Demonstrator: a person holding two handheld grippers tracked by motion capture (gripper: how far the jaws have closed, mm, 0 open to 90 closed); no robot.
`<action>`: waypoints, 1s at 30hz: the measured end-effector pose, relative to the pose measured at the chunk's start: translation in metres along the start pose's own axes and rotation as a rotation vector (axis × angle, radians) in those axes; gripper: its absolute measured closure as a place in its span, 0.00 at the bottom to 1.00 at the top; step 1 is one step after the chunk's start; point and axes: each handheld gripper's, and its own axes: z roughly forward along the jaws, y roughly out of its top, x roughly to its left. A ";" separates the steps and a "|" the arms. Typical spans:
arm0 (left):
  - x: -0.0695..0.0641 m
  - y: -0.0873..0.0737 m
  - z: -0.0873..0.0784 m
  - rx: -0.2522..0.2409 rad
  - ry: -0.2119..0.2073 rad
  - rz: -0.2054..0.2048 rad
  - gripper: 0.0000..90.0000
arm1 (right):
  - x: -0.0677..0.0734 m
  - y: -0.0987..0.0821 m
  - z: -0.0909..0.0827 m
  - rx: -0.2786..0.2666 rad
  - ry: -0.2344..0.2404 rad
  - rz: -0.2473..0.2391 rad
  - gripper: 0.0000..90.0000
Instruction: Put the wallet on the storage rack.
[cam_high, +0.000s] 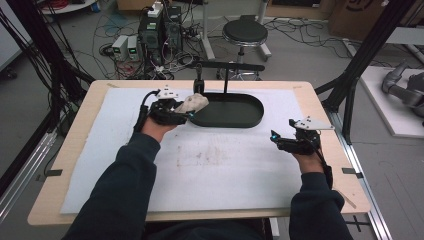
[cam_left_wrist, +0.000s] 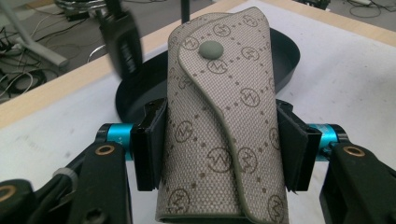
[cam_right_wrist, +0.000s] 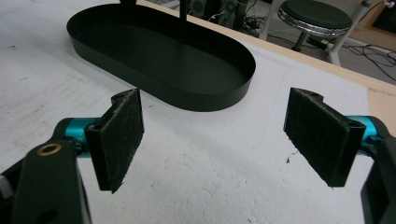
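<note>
A person's two dark-sleeved forearms reach up from the bottom of the high view over a white mat (cam_high: 215, 165) on a wooden table (cam_high: 80, 125). At right of centre, the right gripper (cam_high: 280, 141) hovers low over bare mat, jaws spread wide with nothing between them; its own view shows the two black pads (cam_right_wrist: 119, 140) well apart. Farther up, left of centre, the left gripper (cam_high: 186, 111) is clamped on a beige patterned key pouch (cam_left_wrist: 224, 126) with a round snap button (cam_left_wrist: 212, 49), both jaws pressing its sides. The pouch sits at the left end of a black oval tray (cam_high: 235, 117), just above its rim. Beyond the table stand a round stool (cam_high: 245, 32) and tangled cables (cam_high: 125, 30).
</note>
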 end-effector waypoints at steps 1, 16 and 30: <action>-0.001 0.002 0.007 0.000 -0.009 0.004 0.47 | 0.000 0.000 0.000 0.000 0.000 0.003 0.23; -0.001 0.027 0.096 0.059 -0.035 0.075 0.47 | -0.007 -0.004 -0.006 -0.003 -0.002 0.021 0.23; -0.001 0.014 0.147 0.132 0.024 0.024 0.46 | -0.009 -0.007 -0.011 -0.008 -0.005 0.037 0.23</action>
